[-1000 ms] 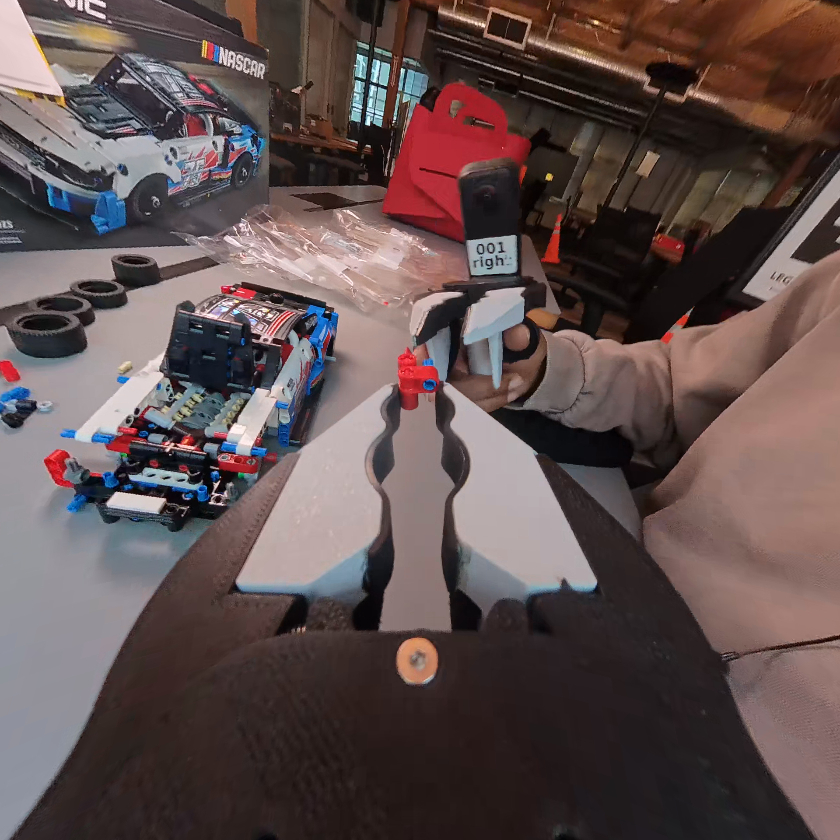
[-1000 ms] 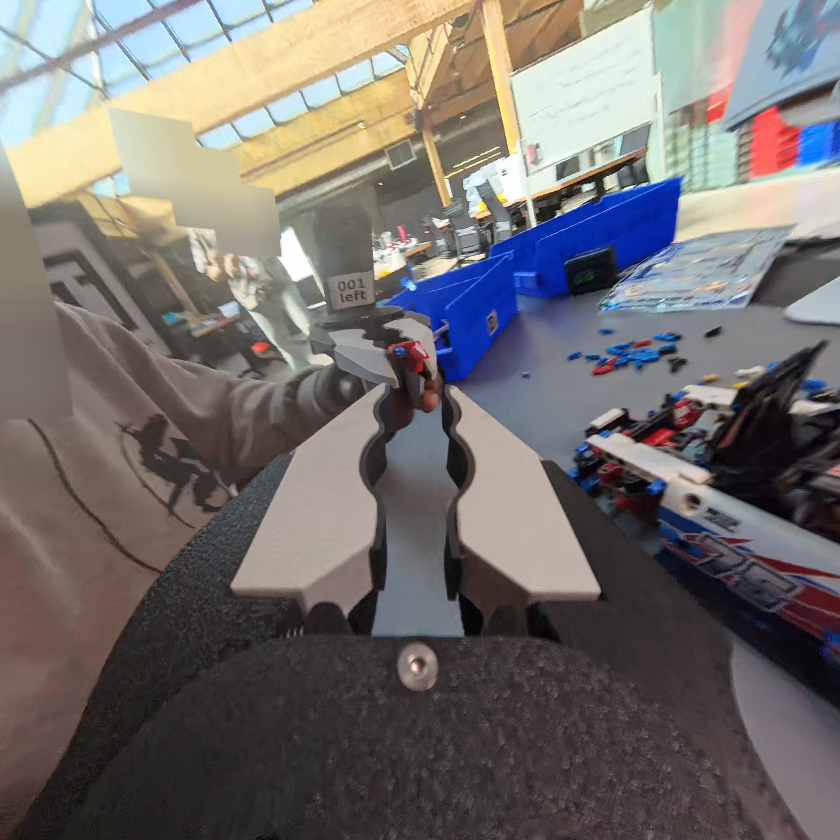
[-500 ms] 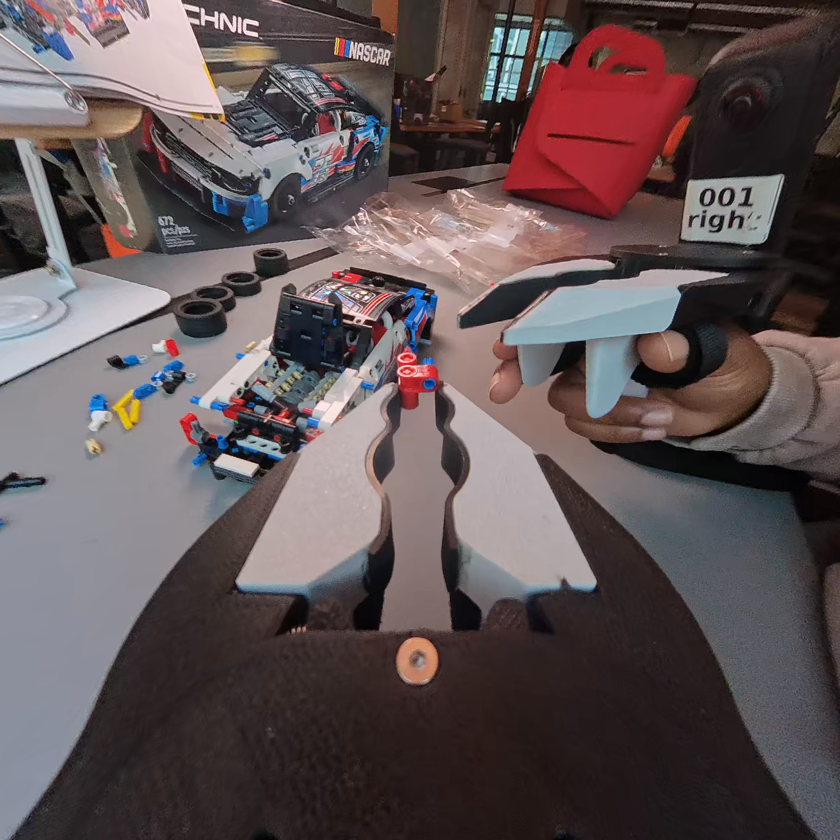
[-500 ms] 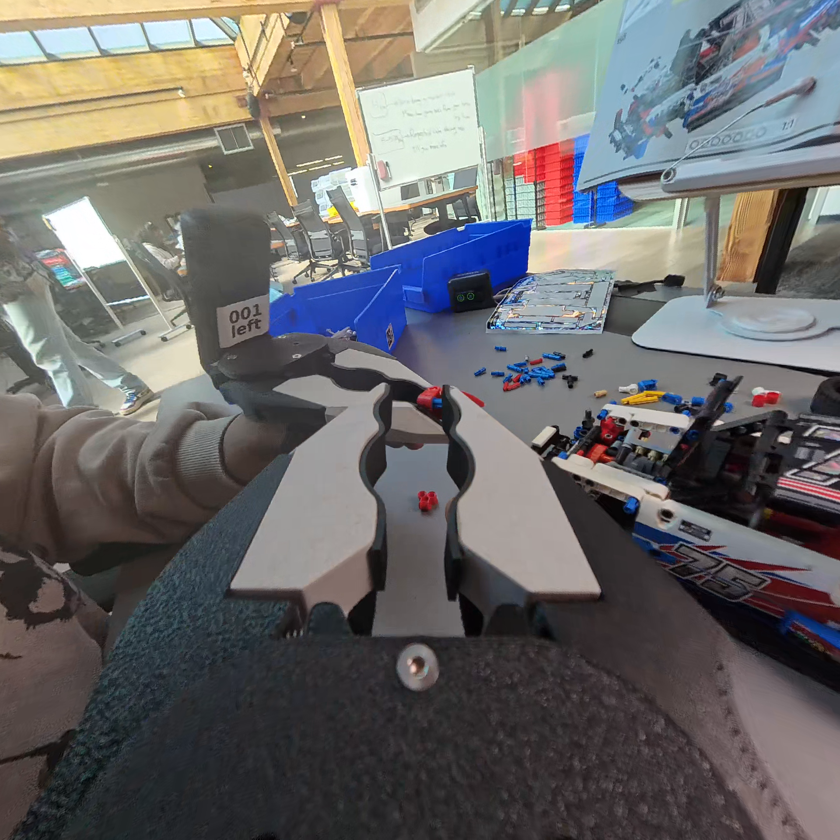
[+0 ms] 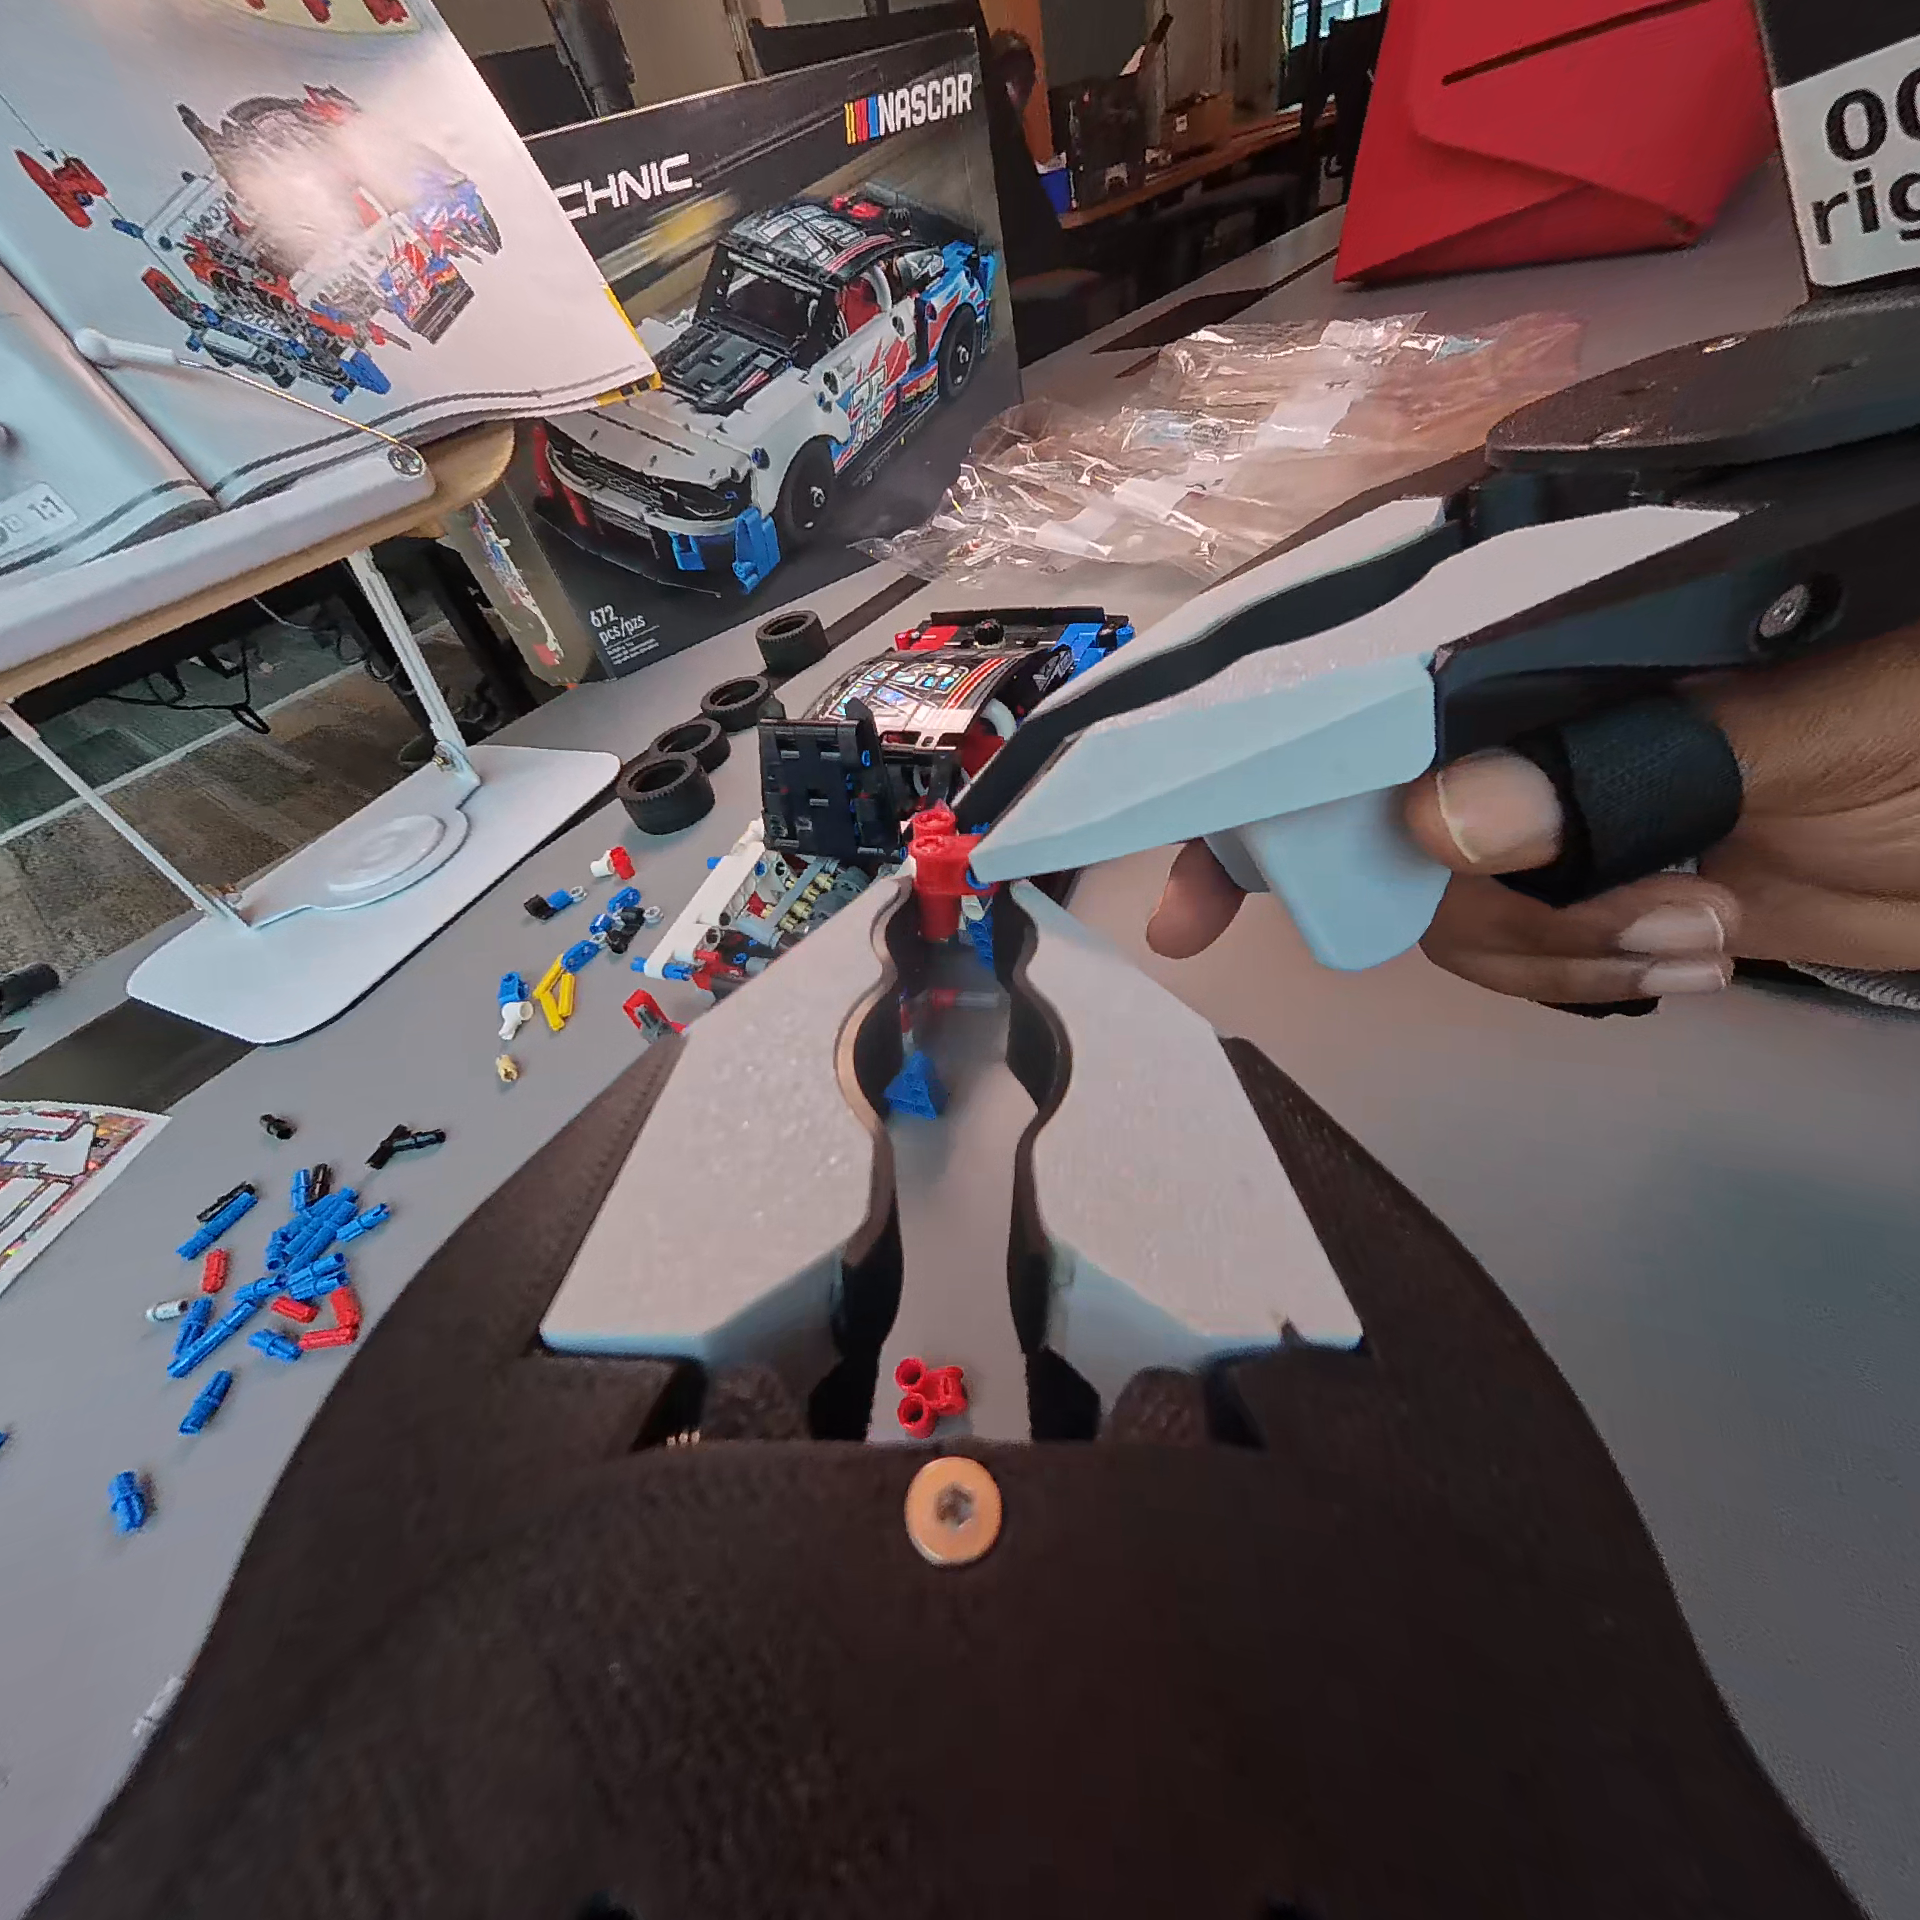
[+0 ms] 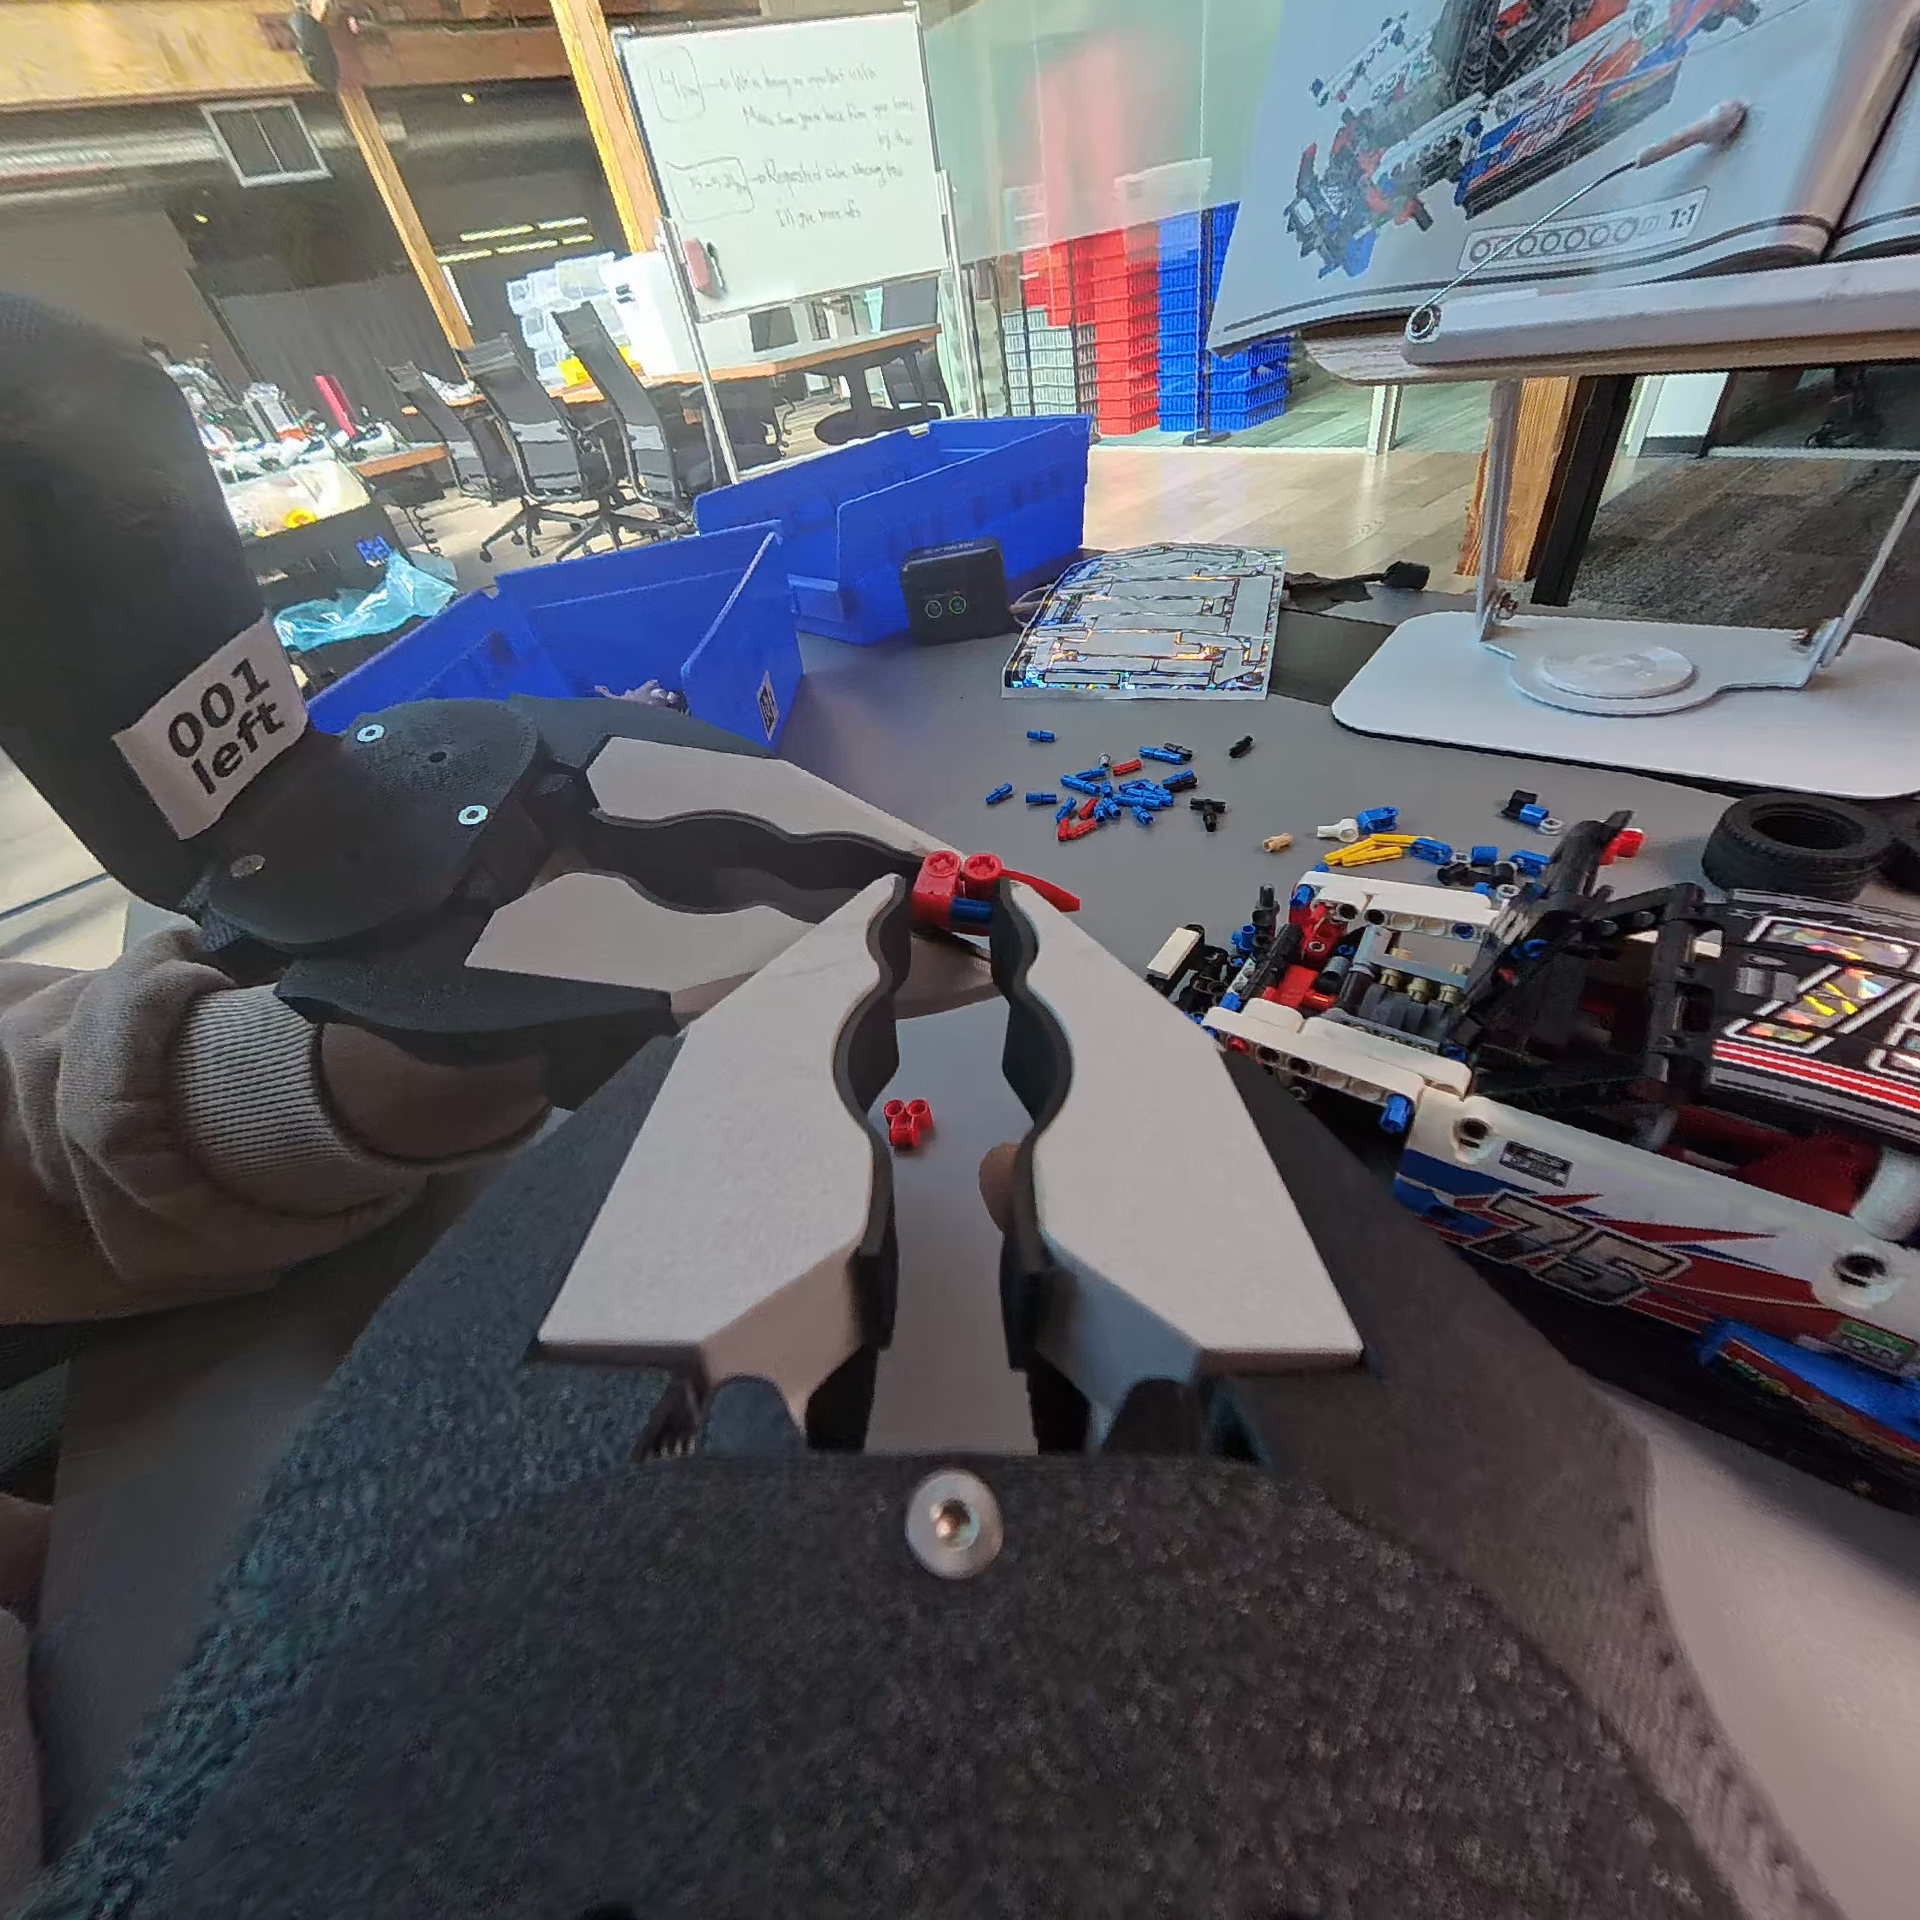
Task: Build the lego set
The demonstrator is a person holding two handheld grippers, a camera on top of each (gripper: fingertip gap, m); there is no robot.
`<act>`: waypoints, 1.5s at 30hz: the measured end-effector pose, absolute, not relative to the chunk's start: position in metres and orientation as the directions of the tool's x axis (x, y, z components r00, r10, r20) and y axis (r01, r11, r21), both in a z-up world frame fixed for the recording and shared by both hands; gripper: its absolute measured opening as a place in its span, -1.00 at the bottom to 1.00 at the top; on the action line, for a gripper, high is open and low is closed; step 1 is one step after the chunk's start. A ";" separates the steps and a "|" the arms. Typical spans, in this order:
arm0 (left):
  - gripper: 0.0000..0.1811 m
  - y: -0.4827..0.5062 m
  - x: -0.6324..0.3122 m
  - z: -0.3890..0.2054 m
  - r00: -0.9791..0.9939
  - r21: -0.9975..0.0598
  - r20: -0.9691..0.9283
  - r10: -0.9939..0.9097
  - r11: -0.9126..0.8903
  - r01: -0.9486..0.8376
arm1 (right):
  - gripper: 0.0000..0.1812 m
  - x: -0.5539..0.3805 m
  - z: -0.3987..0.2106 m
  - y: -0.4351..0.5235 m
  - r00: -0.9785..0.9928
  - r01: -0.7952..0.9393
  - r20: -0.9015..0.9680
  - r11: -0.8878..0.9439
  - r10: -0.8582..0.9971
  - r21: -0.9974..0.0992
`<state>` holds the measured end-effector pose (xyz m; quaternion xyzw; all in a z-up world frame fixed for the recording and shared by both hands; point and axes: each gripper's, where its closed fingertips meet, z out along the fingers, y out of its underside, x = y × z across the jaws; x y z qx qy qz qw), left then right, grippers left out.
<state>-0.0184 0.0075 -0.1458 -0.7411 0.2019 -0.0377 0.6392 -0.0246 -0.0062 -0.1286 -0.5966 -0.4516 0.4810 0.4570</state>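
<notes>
Left gripper [image 5: 951,883] clamps a small red connector piece with a blue pin [image 5: 940,868] at its tips; right gripper [image 6: 951,904], jaws parted, touches that blue pin, partly built race car [image 6: 1558,1039] beside them.

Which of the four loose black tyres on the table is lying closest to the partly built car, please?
The front tyre of the row, the largest in the left wrist view. It lies just left of the car; the other three trail away from it toward the box.
</notes>
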 end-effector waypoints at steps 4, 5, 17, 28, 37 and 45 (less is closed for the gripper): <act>-0.87 0.005 -0.018 -0.142 0.912 -0.971 -0.183 -0.366 -0.077 -0.226 | -0.86 -0.024 -0.124 -0.009 0.114 0.084 -0.132 -0.142 0.985 -0.986; -0.87 0.004 -0.017 -0.139 0.911 -0.979 -0.148 -0.385 -0.073 -0.189 | -0.85 -0.025 -0.121 -0.010 0.097 0.077 -0.123 -0.131 0.988 -0.988; -0.87 -0.013 -0.008 -0.117 0.646 -0.924 0.372 -0.667 -0.195 0.330 | -0.83 0.003 -0.100 0.000 -0.143 -0.008 -0.033 -0.034 0.989 -0.999; -0.94 -0.031 0.025 -0.127 0.545 -0.956 0.290 -0.787 -0.213 0.202 | -0.96 0.013 -0.116 -0.030 -0.379 0.073 -0.084 -0.061 0.922 -0.995; -0.94 -0.033 0.029 -0.132 0.539 -0.966 0.257 -0.802 -0.211 0.148 | -0.96 0.018 -0.120 -0.033 -0.421 0.098 -0.080 -0.043 0.904 -0.994; -0.93 -0.033 0.031 -0.152 0.554 -0.969 0.215 -0.804 -0.246 0.019 | -0.96 0.022 -0.139 -0.032 -0.462 0.167 -0.066 0.014 0.885 -0.986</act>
